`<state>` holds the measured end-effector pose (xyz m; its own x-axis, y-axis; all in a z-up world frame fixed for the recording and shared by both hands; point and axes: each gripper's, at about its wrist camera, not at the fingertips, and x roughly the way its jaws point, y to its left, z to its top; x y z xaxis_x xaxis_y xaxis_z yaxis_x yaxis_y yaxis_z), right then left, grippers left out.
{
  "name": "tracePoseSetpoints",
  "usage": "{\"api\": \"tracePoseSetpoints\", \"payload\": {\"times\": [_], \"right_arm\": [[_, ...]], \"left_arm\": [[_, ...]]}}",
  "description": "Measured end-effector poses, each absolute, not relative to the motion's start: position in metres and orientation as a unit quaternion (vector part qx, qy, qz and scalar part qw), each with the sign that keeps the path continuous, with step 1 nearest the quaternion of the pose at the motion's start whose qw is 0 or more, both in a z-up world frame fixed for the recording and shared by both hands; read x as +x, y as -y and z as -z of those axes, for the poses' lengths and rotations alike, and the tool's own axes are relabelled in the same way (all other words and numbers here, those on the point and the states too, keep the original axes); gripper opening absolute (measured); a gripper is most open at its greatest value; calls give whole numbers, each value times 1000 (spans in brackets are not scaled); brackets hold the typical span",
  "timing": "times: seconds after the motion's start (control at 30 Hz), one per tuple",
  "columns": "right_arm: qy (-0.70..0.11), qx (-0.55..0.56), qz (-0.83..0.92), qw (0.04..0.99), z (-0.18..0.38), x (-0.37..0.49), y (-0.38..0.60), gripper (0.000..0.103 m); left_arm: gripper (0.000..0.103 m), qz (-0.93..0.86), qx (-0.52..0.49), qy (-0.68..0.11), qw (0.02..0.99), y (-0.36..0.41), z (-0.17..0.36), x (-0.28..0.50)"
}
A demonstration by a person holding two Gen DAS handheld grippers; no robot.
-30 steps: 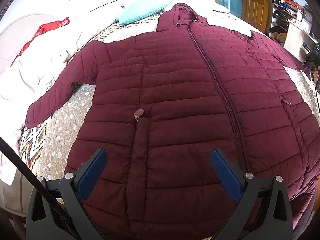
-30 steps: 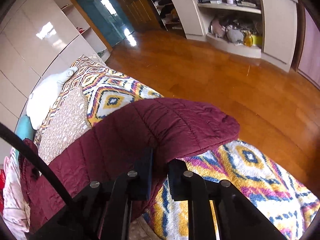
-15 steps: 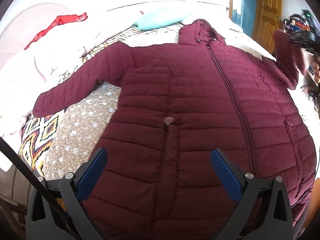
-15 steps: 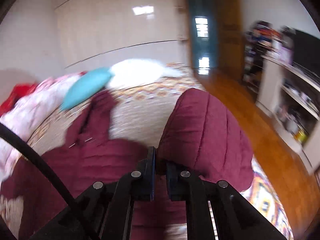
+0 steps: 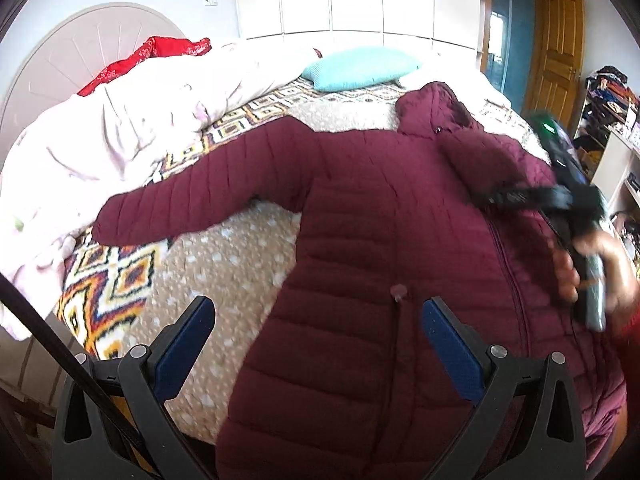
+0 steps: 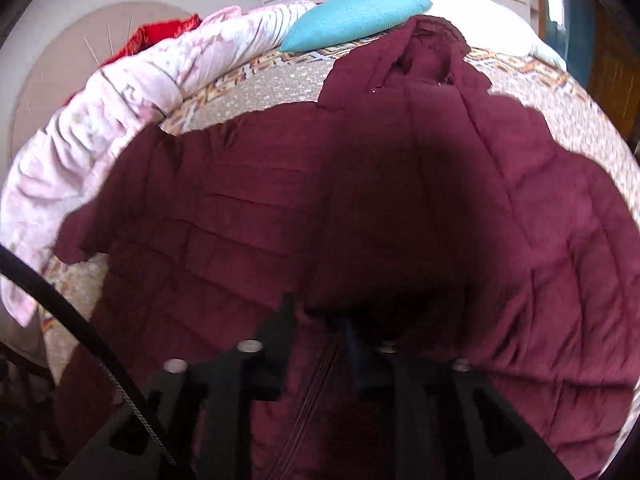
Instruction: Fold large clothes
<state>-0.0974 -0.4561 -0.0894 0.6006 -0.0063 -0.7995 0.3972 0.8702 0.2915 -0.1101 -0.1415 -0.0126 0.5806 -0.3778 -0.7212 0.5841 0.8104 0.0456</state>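
On the bed (image 5: 224, 264), maroon jacket (image 5: 384, 248), right tool (image 6: 320, 320) gripping sleeve (image 6: 392, 216)

The left gripper (image 5: 316, 344) has dark grey plastic arms with silver screw heads, bright blue pads (image 5: 183, 339) on both fingers and a black cable at its left. The right gripper (image 6: 324, 320) is black with silver screws; a bare-skinned hand (image 5: 600, 268) shows a red cuff.
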Motion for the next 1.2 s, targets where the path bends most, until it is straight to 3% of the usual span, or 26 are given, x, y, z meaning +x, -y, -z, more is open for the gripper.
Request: {"api": "tracePoseSetpoints", "payload": {"times": [0.03, 0.13, 0.3, 0.47, 0.73, 0.8, 0.9, 0.93, 1.03, 1.2], "right_arm": [[-423, 238, 112, 867, 89, -107, 454, 46], [-388, 263, 108, 877, 73, -150, 460, 63], [-351, 301, 150, 874, 65, -225, 484, 65], [-311, 362, 175, 861, 68, -266, 502, 65], [-279, 379, 171, 865, 64, -301, 503, 66], [-275, 385, 171, 864, 64, -307, 505, 66], [-270, 393, 179, 861, 65, -319, 511, 66], [-269, 395, 183, 859, 66, -323, 513, 66], [-269, 401, 198, 853, 68, -330, 517, 66], [-269, 402, 207, 850, 68, -333, 517, 66]], "left_arm": [[103, 277, 138, -366, 877, 144, 11, -107], [103, 294, 138, -360, 874, 159, 6, -99], [102, 334, 172, -339, 862, 221, -2, -92], [91, 405, 212, -339, 822, 307, -4, -98], [87, 448, 354, -268, 776, 437, 36, -128], [79, 437, 378, -256, 775, 456, 46, -125], [41, 415, 410, -254, 772, 478, 61, -112], [22, 406, 411, -258, 774, 481, 63, -105], [14, 385, 381, -259, 800, 475, 52, -81], [13, 321, 266, -310, 855, 422, 30, -3]]}}
